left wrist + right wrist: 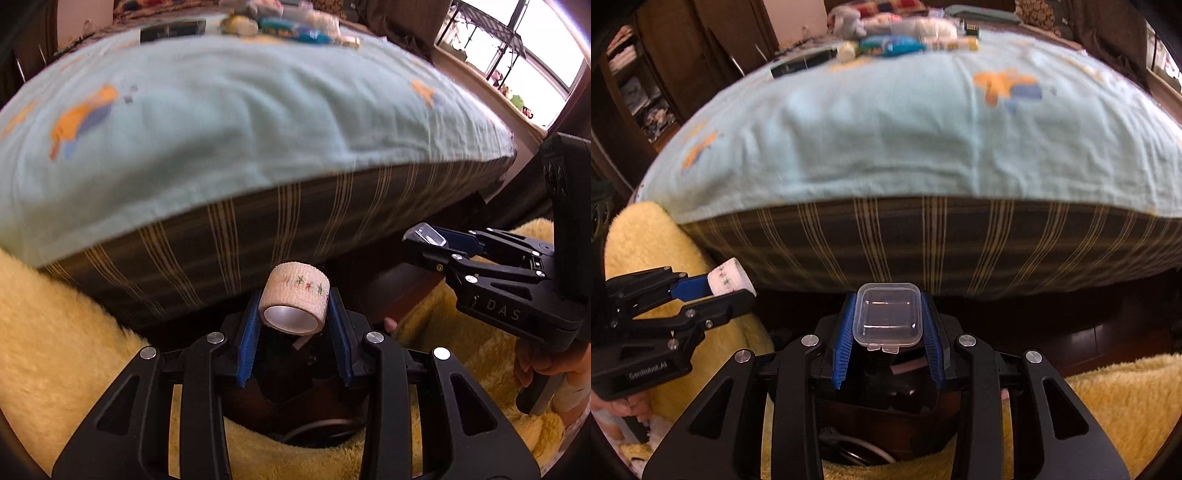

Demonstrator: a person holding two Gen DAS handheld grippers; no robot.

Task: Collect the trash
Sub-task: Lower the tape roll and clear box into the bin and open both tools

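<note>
two loads held: left gripper [293, 308] pinches tape roll [294, 301], right gripper [888, 315] clamps clear box [886, 314], both low before bed [923, 147]. roll may slip; bin [886, 417] below, probably.

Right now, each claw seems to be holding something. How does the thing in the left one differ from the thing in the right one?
The bandage roll in the left claw is a cream cylinder with a hollow core and small printed stars; the plastic case in the right claw is a clear, flat, rounded rectangle with a clasp tab. The roll looks like opaque fabric, while the case is see-through. Both are pinched between blue pads, in front of the bed.
</note>
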